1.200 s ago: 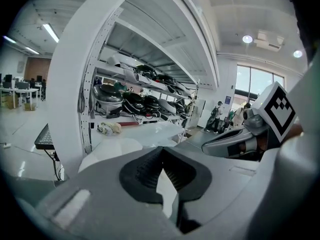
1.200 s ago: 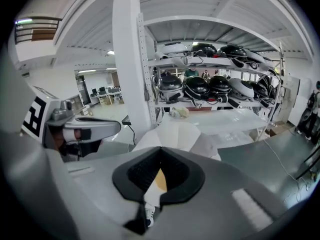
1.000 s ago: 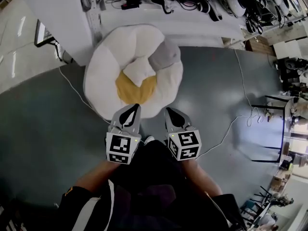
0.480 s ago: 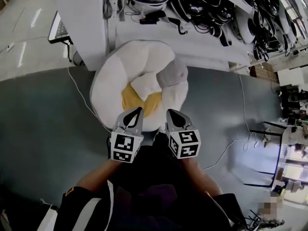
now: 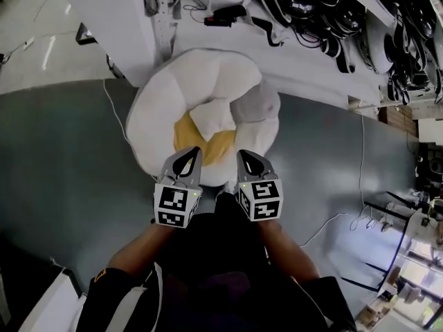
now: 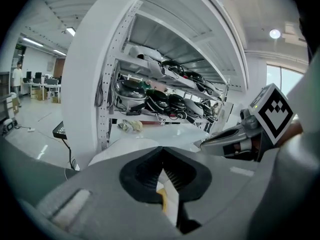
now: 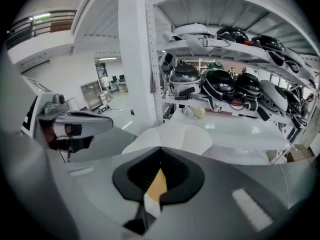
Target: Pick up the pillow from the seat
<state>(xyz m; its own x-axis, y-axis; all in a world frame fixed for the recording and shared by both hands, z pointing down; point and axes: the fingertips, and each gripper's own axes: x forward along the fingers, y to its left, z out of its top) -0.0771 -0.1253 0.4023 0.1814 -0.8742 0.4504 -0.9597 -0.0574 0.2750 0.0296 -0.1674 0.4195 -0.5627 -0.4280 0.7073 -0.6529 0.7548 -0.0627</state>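
Head view: the white pillow (image 5: 211, 116) lies in the middle of the round seat (image 5: 156, 120), at upper centre of the frame, touching a grey cushion (image 5: 253, 102). The left gripper (image 5: 195, 151) and right gripper (image 5: 241, 155) hover side by side over the seat's near edge.

Left gripper view: the jaws are pressed together with nothing between them.

Right gripper view: the jaws are likewise together and empty, with the seat ahead at centre.

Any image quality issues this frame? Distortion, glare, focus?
Head view: edges bend, glare streak on the pale glossy floor, round white plush seat nearly washed out. Left gripper view: heavy fisheye, black corners, left claw soft up close. Right gripper view: same, white shelving bows.
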